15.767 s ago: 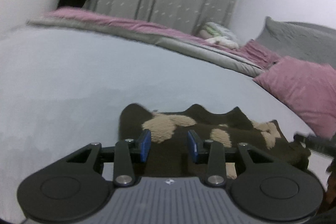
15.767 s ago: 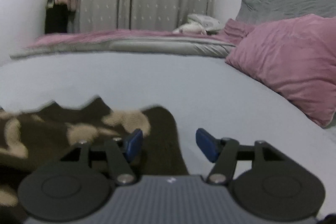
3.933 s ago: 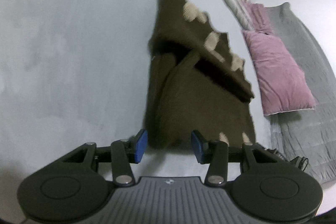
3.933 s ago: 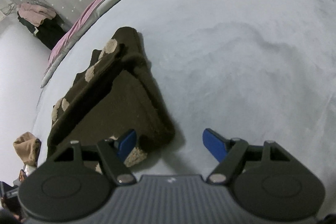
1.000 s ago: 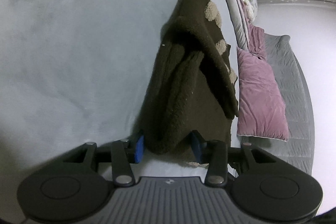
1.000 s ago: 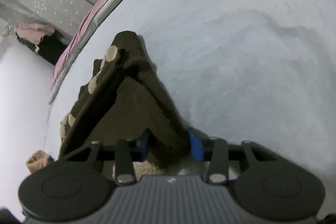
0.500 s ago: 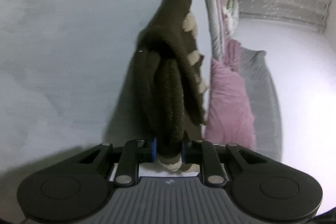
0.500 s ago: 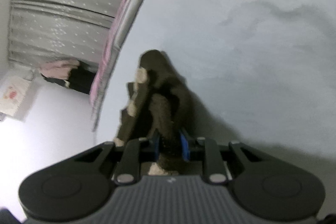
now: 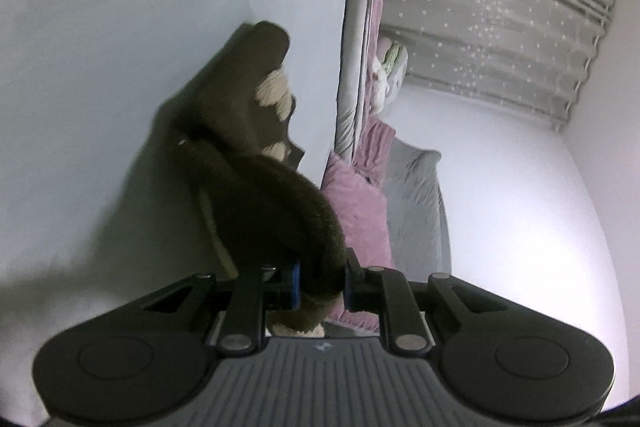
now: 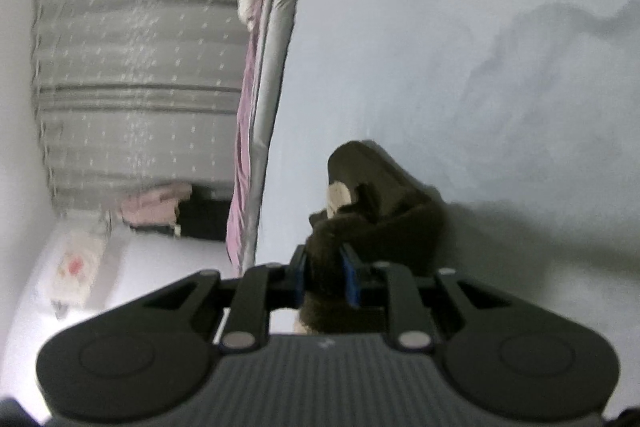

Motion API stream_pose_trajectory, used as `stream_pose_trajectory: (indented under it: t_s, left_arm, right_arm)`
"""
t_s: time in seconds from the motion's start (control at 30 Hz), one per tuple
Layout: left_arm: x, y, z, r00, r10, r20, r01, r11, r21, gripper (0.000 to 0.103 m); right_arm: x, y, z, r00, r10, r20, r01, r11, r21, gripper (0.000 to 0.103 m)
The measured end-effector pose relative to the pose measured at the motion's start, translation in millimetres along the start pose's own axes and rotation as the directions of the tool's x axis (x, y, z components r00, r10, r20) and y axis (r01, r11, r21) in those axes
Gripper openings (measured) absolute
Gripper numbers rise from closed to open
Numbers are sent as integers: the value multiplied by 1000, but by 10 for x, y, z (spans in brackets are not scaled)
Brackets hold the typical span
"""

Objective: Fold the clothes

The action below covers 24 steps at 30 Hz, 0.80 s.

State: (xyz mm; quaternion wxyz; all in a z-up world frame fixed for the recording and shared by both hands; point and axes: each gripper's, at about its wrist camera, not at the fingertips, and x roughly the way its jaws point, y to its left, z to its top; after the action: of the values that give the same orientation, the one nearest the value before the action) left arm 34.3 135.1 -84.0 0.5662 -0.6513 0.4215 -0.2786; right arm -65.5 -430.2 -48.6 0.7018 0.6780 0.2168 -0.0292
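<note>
Left wrist view is rolled so that the bed (image 9: 120,67) fills the left half and the room stands on end at the right. The left tool (image 9: 320,287) is clamped on a thick bunch of the brown fleece garment (image 9: 276,211), its blue pads (image 9: 296,285) pressed into the pile on both sides, with a cream-coloured bit of fabric poking out behind them. From the grip the garment runs away in a dark roll to a folded part that lies on the pale blue bedsheet, where cream patches (image 9: 274,91) show along one edge. Past the bed's edge lie a pink pillow (image 9: 360,211), a grey pillow (image 9: 420,195), a pink and grey quilt (image 9: 360,27) and a grey dotted curtain (image 9: 500,19).

Right wrist view, also rolled and somewhat blurred, shows the right tool (image 10: 326,281) closed likewise on another bunch of the same brown fleece garment (image 10: 384,203), blue pads (image 10: 350,279) squeezing it. The cloth rises from the sheet to the grip, and its far folded end rests on the bed (image 10: 480,47), casting a shadow to the right. One cream patch (image 10: 338,197) shows near the fold. Beyond the quilt (image 10: 256,107) hang the curtain (image 10: 136,67) and what may be pink clothing (image 10: 156,207) over something dark.
</note>
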Motion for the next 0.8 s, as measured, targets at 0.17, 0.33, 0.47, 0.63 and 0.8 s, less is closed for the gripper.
stream_pose_trajectory:
  t_s: [0.17, 0.33, 0.47, 0.63, 0.8]
  left_arm:
    - [52, -41, 86, 1000, 9, 16, -9, 1000, -26, 17]
    - [168, -139, 192, 999, 21, 47, -20, 999, -27, 17]
    - [206, -161, 194, 998, 20, 61, -19, 1000, -11, 17]
    - [104, -195, 135, 996, 90, 21, -91, 995, 46, 17]
    - [-60, -171, -26, 976, 218, -28, -212, 967, 142, 17]
  right_arm:
    - [258, 2, 65, 999, -33, 29, 31, 998, 61, 18]
    - [453, 33, 150, 998, -46, 38, 44, 997, 67, 18]
    - [562, 66, 197, 998, -51, 48, 48, 997, 67, 18]
    - [519, 89, 228, 996, -81, 26, 80, 996, 34, 18]
    - [328, 72, 218, 989, -149, -23, 147, 988, -52, 18]
